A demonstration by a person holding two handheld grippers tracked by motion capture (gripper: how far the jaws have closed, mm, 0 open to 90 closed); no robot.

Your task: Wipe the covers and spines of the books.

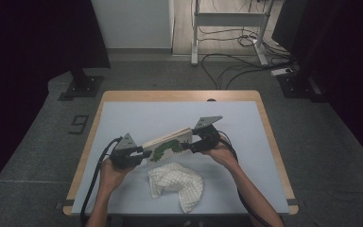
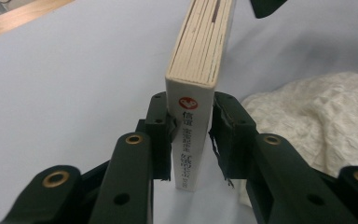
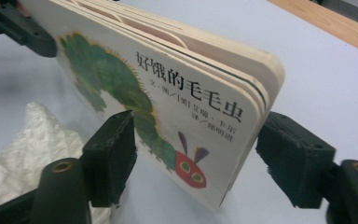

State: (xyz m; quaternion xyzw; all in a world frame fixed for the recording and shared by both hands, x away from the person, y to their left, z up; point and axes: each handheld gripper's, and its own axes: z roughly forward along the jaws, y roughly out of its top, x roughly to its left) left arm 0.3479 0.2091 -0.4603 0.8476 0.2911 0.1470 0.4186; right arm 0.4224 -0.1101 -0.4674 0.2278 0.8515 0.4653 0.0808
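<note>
A: So, where's the thick cream board book with the green caterpillar cover [image 1: 169, 145]?

B: Above the pale blue table [image 1: 137, 118], spine pinched by the left gripper [image 2: 189, 140]. The right gripper [image 3: 196, 154] straddles it, jaws apart; it might tip onto the white knitted cloth [image 1: 177, 183].

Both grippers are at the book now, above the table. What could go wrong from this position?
1. The right gripper has a visible gap at one jaw, so the book may hang mostly from the left gripper, which pinches only the spine end; it could pivot or slip.
2. If it drops, it could land on the white cloth lying below.
</note>
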